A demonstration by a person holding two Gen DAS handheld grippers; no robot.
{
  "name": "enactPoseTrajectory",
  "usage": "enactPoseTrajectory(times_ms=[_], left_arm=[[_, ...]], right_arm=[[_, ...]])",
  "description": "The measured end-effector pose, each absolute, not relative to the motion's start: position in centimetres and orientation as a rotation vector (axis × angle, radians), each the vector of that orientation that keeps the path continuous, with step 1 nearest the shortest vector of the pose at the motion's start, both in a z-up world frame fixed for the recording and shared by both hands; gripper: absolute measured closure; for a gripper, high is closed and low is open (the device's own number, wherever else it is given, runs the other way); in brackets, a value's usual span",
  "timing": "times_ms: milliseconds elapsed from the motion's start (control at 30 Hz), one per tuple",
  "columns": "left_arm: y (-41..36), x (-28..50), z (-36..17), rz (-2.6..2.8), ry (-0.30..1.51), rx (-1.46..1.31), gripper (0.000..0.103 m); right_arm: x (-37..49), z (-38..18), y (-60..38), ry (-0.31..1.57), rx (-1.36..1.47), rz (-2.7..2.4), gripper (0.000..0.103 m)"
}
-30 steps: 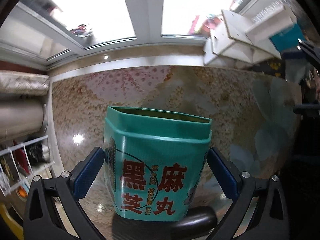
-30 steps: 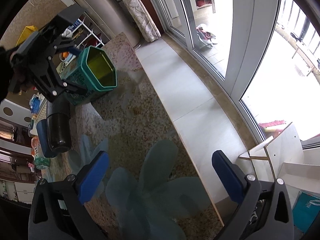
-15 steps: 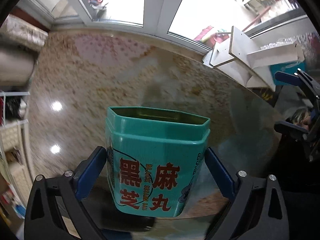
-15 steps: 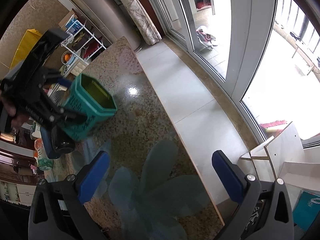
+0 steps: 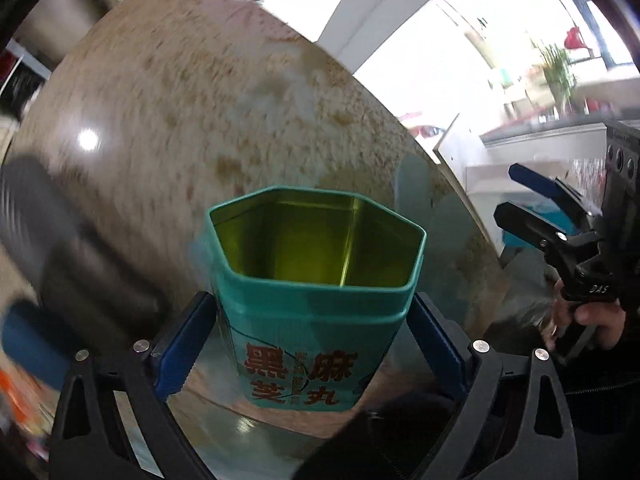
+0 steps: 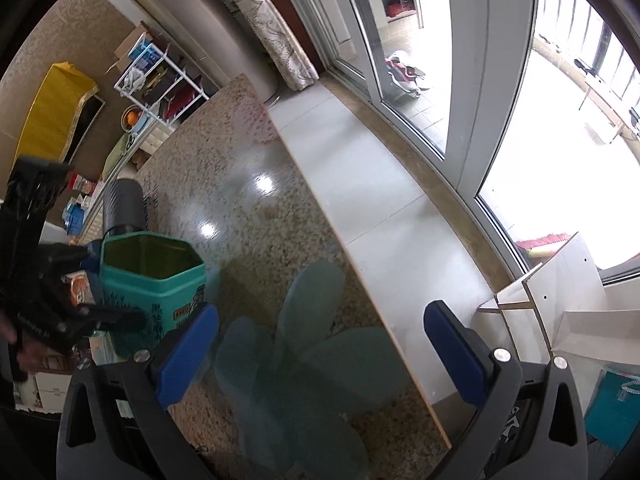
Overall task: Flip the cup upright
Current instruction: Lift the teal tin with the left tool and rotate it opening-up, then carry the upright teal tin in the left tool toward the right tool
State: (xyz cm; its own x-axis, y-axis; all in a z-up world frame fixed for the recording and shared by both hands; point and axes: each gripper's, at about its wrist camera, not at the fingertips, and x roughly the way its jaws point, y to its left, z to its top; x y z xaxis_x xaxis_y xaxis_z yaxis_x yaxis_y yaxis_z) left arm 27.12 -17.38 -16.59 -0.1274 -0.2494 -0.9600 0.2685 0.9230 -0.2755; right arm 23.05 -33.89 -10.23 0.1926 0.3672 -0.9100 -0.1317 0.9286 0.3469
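Note:
A teal hexagonal tin cup (image 5: 316, 312) with red Chinese characters and a gold inside sits between my left gripper's blue pads, mouth up. My left gripper (image 5: 312, 344) is shut on it and holds it over the granite table (image 5: 180, 120). In the right wrist view the cup (image 6: 154, 280) is at the left, upright, held by the left gripper (image 6: 96, 304). My right gripper (image 6: 316, 352) is open and empty above the table's frosted flower pattern. It shows at the right edge of the left wrist view (image 5: 532, 200).
A dark cylinder with a blue handle (image 6: 124, 208) lies on the table behind the cup, blurred in the left wrist view (image 5: 60, 240). The table edge (image 6: 360, 272) runs along a tiled floor and glass doors. A white wire rack (image 6: 160, 80) stands at the far end.
The left gripper has carried the cup nearer to the right gripper and tilted so that the cup's gold inside now shows. The right gripper has not moved.

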Motion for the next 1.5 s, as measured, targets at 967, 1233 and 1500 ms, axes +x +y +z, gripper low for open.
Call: enactPoseTrajectory(times_ms=[967, 1233, 1500], left_arm=[[-3.9, 1.0, -18.7, -0.222, 1.509, -0.666, 0.018], [-3.2, -1.5, -16.8, -0.273, 1.509, -0.473, 0.021], [-4.5, -0.9, -17.4, -0.238, 1.485, -0.438, 0.021]], right_arm=[[10.6, -8.5, -20.7, 1.393, -0.050, 0.596, 0.000], [6.7, -8.0, -20.4, 1.388, -0.072, 0.540, 0.000], [6.6, -7.4, -20.0, 1.389, -0.108, 0.560, 0.000]])
